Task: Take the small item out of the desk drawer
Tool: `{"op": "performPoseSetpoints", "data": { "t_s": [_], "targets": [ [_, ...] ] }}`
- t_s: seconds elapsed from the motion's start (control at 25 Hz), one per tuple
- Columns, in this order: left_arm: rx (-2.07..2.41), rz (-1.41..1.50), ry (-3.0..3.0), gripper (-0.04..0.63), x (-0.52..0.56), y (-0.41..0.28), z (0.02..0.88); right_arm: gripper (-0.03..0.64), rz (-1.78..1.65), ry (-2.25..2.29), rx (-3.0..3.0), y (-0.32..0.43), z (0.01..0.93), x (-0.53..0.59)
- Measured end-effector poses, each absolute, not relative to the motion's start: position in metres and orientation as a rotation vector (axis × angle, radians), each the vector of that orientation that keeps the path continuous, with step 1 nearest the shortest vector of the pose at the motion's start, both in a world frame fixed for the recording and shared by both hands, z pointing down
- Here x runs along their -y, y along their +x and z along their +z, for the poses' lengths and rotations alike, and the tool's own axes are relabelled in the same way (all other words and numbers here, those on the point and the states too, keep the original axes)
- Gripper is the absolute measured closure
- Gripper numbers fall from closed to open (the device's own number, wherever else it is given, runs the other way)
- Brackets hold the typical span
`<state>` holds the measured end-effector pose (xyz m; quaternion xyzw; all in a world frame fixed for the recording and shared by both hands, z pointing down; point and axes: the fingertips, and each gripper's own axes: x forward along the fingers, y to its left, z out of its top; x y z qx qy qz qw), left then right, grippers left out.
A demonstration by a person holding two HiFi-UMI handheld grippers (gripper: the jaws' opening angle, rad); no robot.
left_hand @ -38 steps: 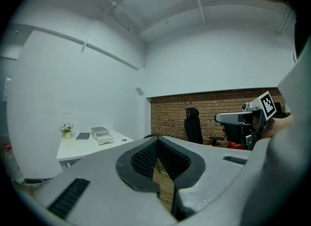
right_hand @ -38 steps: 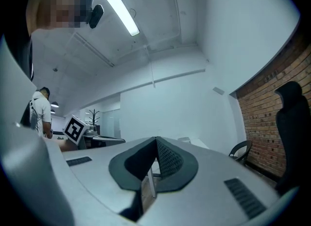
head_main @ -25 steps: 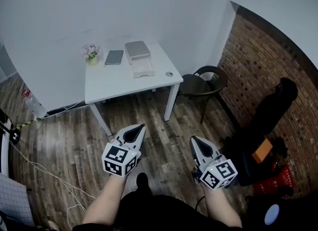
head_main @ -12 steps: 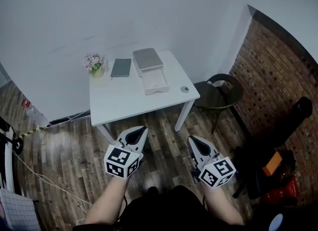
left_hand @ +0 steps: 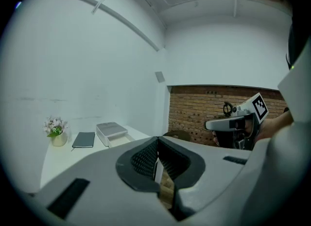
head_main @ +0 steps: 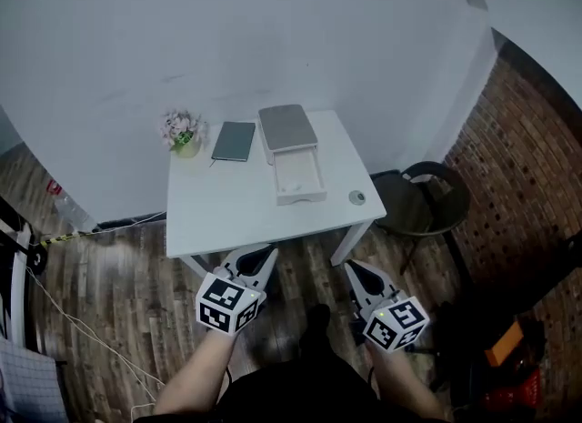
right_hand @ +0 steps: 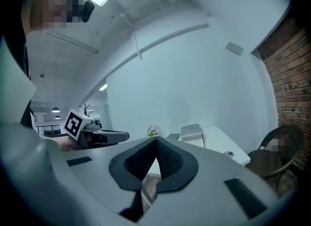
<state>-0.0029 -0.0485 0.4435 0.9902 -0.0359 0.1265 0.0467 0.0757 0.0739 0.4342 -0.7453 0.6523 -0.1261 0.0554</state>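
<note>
Tips of left gripper and right gripper now at table front edge, nearer than second ago. Both jaw pairs pressed together, empty. Farther back, drawer open on tabletop; small item inside not discernible.

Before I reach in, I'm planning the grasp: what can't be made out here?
- Open white drawer of the grey-topped desk box: head view, too small to show any item; gripper views, its walls hide the inside.
- Small round grey thing near the white table's right edge: head view, too small to identify.
</note>
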Motion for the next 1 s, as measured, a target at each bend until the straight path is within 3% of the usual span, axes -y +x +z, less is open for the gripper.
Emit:
{"op": "performPoseSetpoints", "data": {
  "t_s": [0.52,1.0],
  "targets": [
    [0.195,0.515,2.987,0.584,0.12,0.158,0.466,0.615,-0.487,-2.155,-2.08,0.249,0.452,0.011],
    [0.194,0.52,2.939,0.584,0.183,0.175,0.488,0.615,-0.625,-2.154,-2.17,0.257,0.474,0.076]
  ]
}}
